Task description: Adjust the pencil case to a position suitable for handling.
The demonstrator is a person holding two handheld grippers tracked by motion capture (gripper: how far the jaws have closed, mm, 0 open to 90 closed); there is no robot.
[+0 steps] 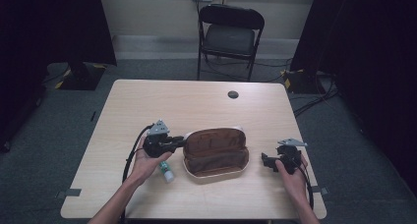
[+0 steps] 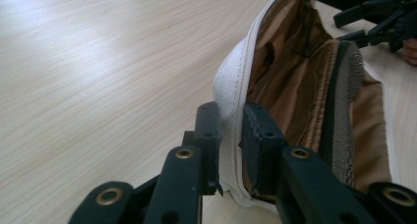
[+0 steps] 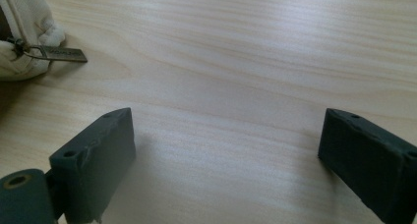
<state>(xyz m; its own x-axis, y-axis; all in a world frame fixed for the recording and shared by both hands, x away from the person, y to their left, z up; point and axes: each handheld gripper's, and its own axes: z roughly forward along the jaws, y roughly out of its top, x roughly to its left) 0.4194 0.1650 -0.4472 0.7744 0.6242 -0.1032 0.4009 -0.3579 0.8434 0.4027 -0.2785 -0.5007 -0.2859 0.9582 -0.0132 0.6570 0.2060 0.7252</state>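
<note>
An open pouch point(image 1: 216, 153), white outside with a brown lining point(image 2: 295, 86), lies on the wooden table point(image 1: 196, 106) in front of the person. My left gripper point(image 1: 184, 142) is at its left end, jaws shut on the white zippered rim point(image 2: 231, 86); one pad is outside, the other inside. My right gripper point(image 1: 264, 161) rests just right of the pouch, open, with only bare tabletop between its jaws point(image 3: 226, 145). In the right gripper view the pouch's white corner point(image 3: 19, 22) and its metal zipper pull point(image 3: 61, 53) lie at the upper left.
A small bottle with a green cap point(image 1: 166, 171) lies on the table by the left hand, just left of the pouch. A round cable hole point(image 1: 233, 94) sits near the table's far edge. A black folding chair point(image 1: 230, 35) stands behind the table.
</note>
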